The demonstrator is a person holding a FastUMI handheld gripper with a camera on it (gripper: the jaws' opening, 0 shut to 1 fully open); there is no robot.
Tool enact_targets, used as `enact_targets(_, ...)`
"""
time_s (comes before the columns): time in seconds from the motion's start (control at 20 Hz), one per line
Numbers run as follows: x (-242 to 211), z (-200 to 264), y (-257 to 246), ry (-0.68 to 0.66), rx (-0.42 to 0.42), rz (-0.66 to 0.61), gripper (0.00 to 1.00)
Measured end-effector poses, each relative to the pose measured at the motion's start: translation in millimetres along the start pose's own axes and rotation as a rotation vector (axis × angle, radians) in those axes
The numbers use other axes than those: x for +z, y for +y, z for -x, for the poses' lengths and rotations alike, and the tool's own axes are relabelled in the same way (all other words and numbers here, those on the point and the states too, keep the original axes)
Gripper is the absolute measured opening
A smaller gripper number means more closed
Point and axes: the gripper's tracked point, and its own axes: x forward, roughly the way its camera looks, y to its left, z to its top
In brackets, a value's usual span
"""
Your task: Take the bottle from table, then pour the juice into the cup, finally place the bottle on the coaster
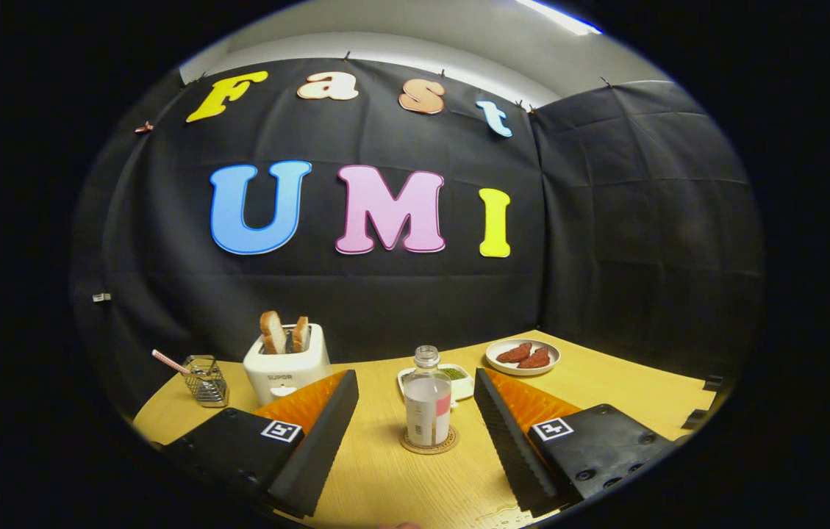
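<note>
A wire cup (206, 380) holding a straw is standing at the left of the bench (606, 389), beside a toaster (287, 361). The bottle (427, 400) is resting on the coaster (428, 443), just ahead of the hand-held gripper (415, 408), whose fingers are spreading wide apart, touching nothing. The bottle is looking tall and narrow, so a careless finger might be tipping it over toward the small dish (451, 378) and the plate (523, 356).

We see the bottle (427, 400) upright on the coaster (428, 443) between the spread fingers of the gripper (415, 393), a small dish (459, 380) just behind it, a toaster (287, 364) and wire holder (206, 380) to its left, and a plate (523, 357) behind to the right.
</note>
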Motion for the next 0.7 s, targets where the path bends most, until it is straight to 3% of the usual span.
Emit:
enact_targets(0.5,51,65,25,-0.016,0.209,-0.035,0.97)
enact_targets(0.7,67,84,20,-0.019,0.254,-0.039,0.98)
